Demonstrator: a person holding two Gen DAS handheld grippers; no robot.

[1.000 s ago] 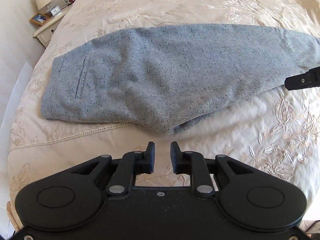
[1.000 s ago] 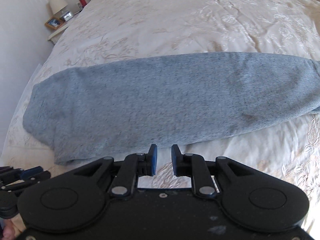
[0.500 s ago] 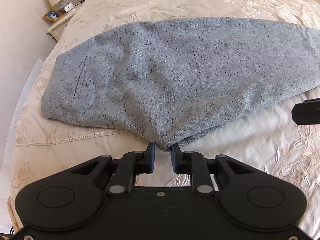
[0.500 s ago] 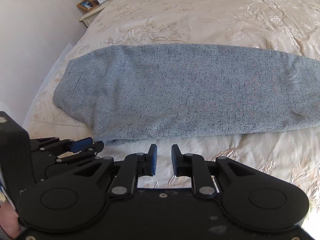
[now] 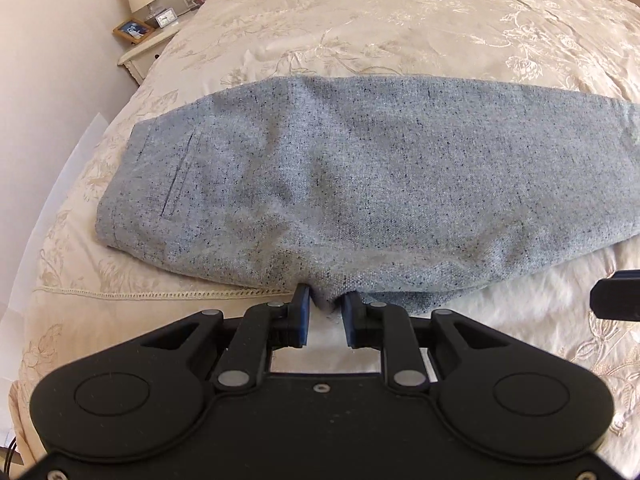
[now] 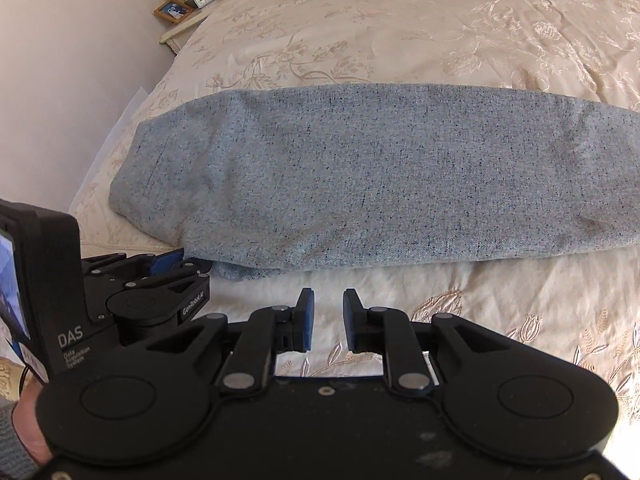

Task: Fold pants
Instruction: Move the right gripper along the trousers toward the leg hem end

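Left wrist view: pants, grey speckled, lie lengthwise across the cream bedspread, already halved leg on leg, waistband at picture left. Left gripper pitched steeply down, jaws narrowly apart; crotch point of the near edge sits between them, pads not seen pressing. Right gripper, same downward tilt, narrowly parted and empty over bare bedspread just short of the near edge. Judgement: pinch both layers fully before lifting, advance the right gripper to the edge, then lift evenly so layers don't slide.
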